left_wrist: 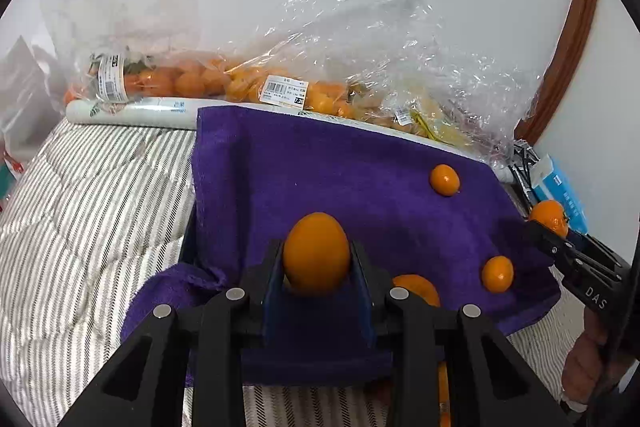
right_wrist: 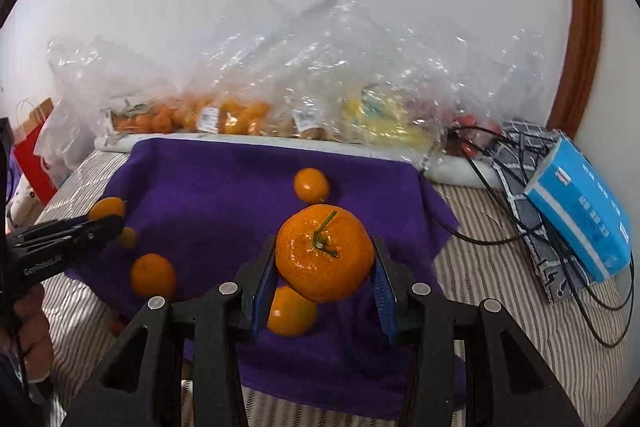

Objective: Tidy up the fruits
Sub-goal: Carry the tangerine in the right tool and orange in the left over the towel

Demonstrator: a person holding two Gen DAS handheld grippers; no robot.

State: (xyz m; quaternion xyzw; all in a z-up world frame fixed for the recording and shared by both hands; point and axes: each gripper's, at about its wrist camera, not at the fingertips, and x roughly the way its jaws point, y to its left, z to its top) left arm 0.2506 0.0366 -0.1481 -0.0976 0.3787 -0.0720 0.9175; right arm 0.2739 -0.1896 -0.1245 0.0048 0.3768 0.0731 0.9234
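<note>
A purple towel (left_wrist: 320,163) (right_wrist: 224,187) lies spread over striped bedding. In the left wrist view my left gripper (left_wrist: 316,251) is shut on a smooth oval orange fruit (left_wrist: 316,259), held just above the towel. In the right wrist view my right gripper (right_wrist: 325,247) is shut on a mandarin (right_wrist: 325,267) with a green stem, also above the towel. Each gripper shows at the edge of the other's view, carrying its fruit (left_wrist: 550,217) (right_wrist: 107,207). Loose small oranges rest on the towel (left_wrist: 444,179) (left_wrist: 497,273) (right_wrist: 153,275) (right_wrist: 290,311).
Clear plastic bags (left_wrist: 248,87) (right_wrist: 240,115) of oranges and other fruit line the wall behind a white roll (left_wrist: 132,111). At the right lie a blue tissue pack (right_wrist: 580,219), black cables (right_wrist: 500,239) and a patterned cloth. A red paper bag (right_wrist: 34,163) stands at the left.
</note>
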